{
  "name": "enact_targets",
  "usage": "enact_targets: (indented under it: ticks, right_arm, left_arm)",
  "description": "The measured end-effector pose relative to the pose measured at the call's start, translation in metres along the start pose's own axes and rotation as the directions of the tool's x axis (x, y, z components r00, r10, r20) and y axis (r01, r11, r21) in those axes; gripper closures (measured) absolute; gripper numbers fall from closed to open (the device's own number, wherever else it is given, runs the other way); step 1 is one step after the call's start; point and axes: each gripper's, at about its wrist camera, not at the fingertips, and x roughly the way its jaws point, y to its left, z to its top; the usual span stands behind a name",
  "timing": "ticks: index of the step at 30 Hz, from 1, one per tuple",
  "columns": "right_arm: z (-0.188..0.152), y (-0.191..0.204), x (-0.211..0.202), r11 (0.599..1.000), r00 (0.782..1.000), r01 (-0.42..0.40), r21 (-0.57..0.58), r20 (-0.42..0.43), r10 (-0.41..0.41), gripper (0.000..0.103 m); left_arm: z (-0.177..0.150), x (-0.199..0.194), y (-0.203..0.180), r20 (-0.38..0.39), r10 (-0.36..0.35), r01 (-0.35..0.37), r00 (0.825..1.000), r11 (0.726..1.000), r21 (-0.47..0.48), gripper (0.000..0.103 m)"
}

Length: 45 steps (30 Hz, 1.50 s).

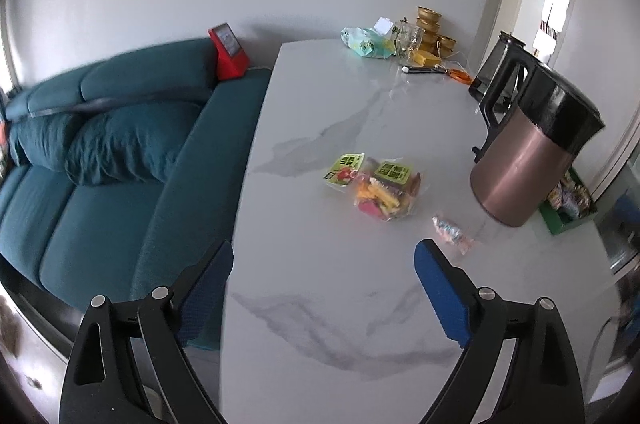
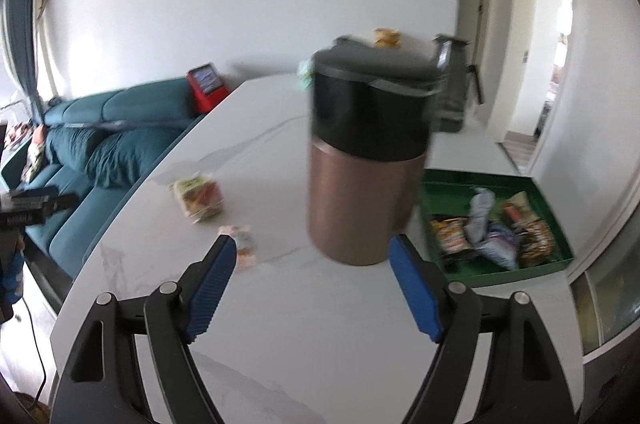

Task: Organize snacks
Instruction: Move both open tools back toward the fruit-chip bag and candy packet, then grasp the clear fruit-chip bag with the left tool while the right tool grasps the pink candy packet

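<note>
A clear snack bag (image 1: 380, 190) with green labels and colourful pieces lies mid-table; it also shows in the right wrist view (image 2: 199, 198). A small pink-orange wrapped snack (image 1: 452, 230) lies nearer, also in the right wrist view (image 2: 242, 244). A green tray (image 2: 560, 216) holds several snack packets at the right, behind the kettle in the left wrist view (image 1: 568, 214). My left gripper (image 1: 324, 264) is open and empty, above the table's near edge. My right gripper (image 2: 312, 256) is open and empty, just before the kettle.
A copper and black kettle (image 2: 364, 160) stands between snacks and tray, also in the left wrist view (image 1: 532, 152). A teal sofa (image 1: 112, 152) runs along the marble table (image 1: 320, 324) on its left. Gold bowls, a tissue pack and scissors sit at the far end (image 1: 412, 40).
</note>
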Motion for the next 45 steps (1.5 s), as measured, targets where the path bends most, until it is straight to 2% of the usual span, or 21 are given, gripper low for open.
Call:
enact_targets:
  ticks: [3, 7, 12, 14, 21, 27, 34, 39, 45]
  right_arm:
    - [-0.003, 0.017, 0.026, 0.999, 0.998, -0.043, -0.026, -0.046, 0.041, 0.0]
    - [-0.005, 0.035, 0.055, 0.994, 0.993, -0.092, -0.063, -0.085, 0.086, 0.0]
    - [-0.004, 0.051, 0.092, 0.984, 0.982, -0.15, -0.093, -0.126, 0.138, 0.0]
    - [-0.002, 0.056, 0.109, 0.979, 0.977, -0.173, -0.103, -0.145, 0.158, 0.0]
    - [-0.005, 0.07, 0.161, 0.964, 0.953, -0.231, -0.13, -0.232, 0.197, 0.0]
    - [-0.007, 0.079, 0.188, 0.956, 0.939, -0.255, -0.144, -0.273, 0.209, 0.0]
    - [-0.007, 0.079, 0.205, 0.956, 0.93, -0.26, -0.133, -0.3, 0.212, 0.0]
    - [-0.01, 0.082, 0.211, 0.955, 0.925, -0.266, -0.134, -0.314, 0.214, 0.0]
    - [-0.01, 0.081, 0.22, 0.955, 0.919, -0.27, -0.124, -0.33, 0.217, 0.0]
  left_arm:
    - [0.011, 0.012, -0.005, -0.017, -0.025, 0.024, 1.0, 0.998, -0.051, 0.013]
    - [0.028, 0.038, -0.015, -0.056, -0.066, 0.056, 0.996, 0.984, -0.17, 0.013]
    - [0.046, 0.076, -0.025, -0.098, -0.07, 0.035, 0.993, 0.948, -0.316, 0.013]
    - [0.051, 0.089, -0.029, -0.115, -0.065, 0.022, 0.991, 0.939, -0.344, 0.013]
    - [0.057, 0.138, -0.036, -0.224, -0.048, -0.05, 0.974, 0.91, -0.412, 0.013]
    - [0.054, 0.162, -0.036, -0.286, -0.026, -0.11, 0.958, 0.886, -0.45, 0.013]
    - [0.06, 0.18, -0.044, -0.308, -0.002, -0.141, 0.951, 0.887, -0.44, 0.013]
    - [0.057, 0.192, -0.047, -0.341, -0.006, -0.159, 0.94, 0.876, -0.455, 0.013]
    - [0.055, 0.198, -0.05, -0.353, -0.018, -0.162, 0.935, 0.865, -0.474, 0.013]
